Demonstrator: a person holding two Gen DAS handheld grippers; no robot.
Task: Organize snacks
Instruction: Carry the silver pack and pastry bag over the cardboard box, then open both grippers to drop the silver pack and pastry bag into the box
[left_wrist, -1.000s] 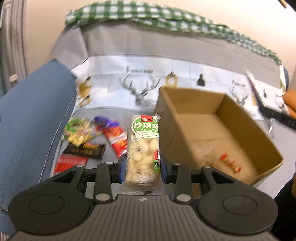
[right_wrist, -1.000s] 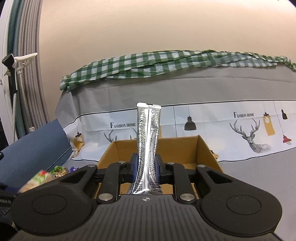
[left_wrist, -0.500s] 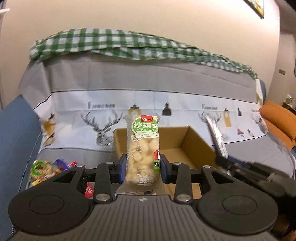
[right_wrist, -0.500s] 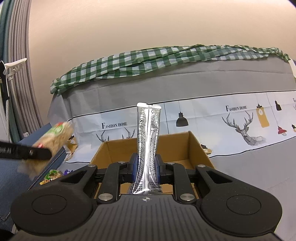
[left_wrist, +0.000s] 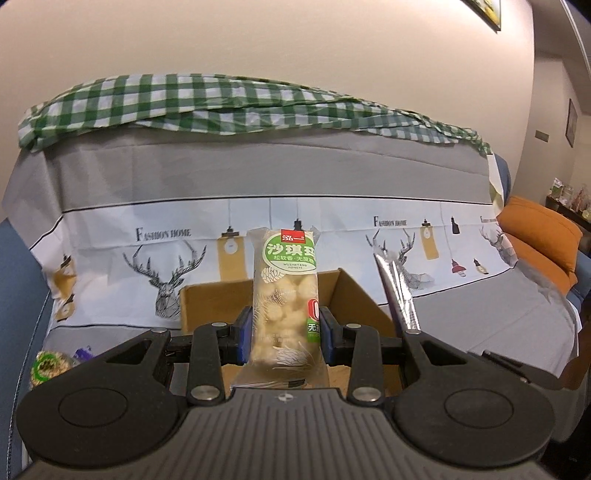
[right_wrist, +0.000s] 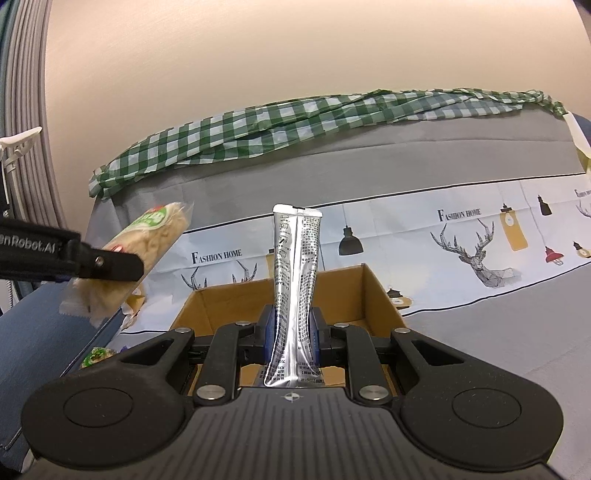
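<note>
Left wrist view: the left tongs (left_wrist: 286, 330) squeeze a clear snack pack with a green label (left_wrist: 284, 295), held standing up above the near edge of the open cardboard box (left_wrist: 354, 295). Right wrist view: the right tongs (right_wrist: 293, 341) pinch a thin silver packet (right_wrist: 295, 295), also upright over the box. More snacks (left_wrist: 48, 363) lie on the sofa cover (left_wrist: 498, 317) left of the box.

Home living room: covered sofa (left_wrist: 258, 177), cushion (left_wrist: 535, 229)

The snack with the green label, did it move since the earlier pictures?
Yes. In the right wrist view the green-label snack came in from the left and rose, toward the cardboard box.
</note>
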